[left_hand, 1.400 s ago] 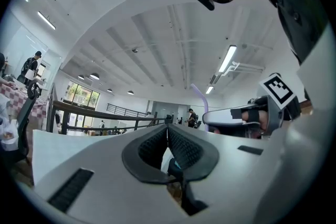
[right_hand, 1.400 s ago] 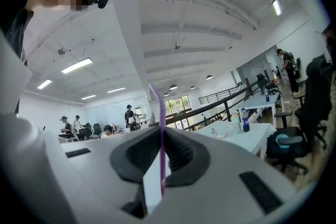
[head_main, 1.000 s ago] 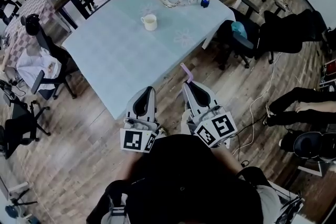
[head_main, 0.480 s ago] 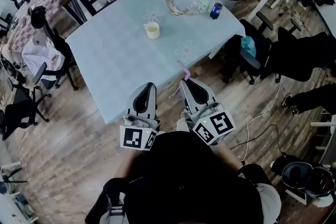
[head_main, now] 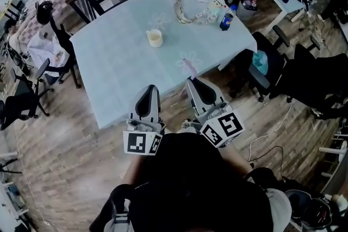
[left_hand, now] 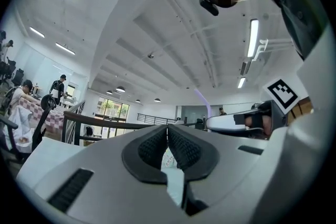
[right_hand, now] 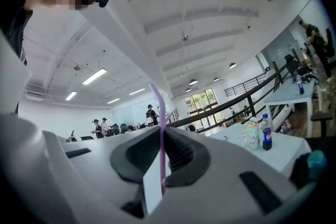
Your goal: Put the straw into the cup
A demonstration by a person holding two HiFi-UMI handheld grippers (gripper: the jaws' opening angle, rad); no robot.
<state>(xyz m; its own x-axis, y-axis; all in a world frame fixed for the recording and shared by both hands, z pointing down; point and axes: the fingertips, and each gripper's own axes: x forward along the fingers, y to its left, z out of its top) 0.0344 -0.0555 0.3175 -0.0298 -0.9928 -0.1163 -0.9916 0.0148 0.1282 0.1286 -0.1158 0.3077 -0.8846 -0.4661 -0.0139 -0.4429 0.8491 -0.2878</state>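
Here, slim lilac straw [right_hand: 158, 105] in ribbed right claw [right_hand: 161, 139]

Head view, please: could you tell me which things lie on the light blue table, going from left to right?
From the left: cream ceramic cup with a handle → pale curved strip of linked pieces → dark blue plastic soda bottle with a blue cap.
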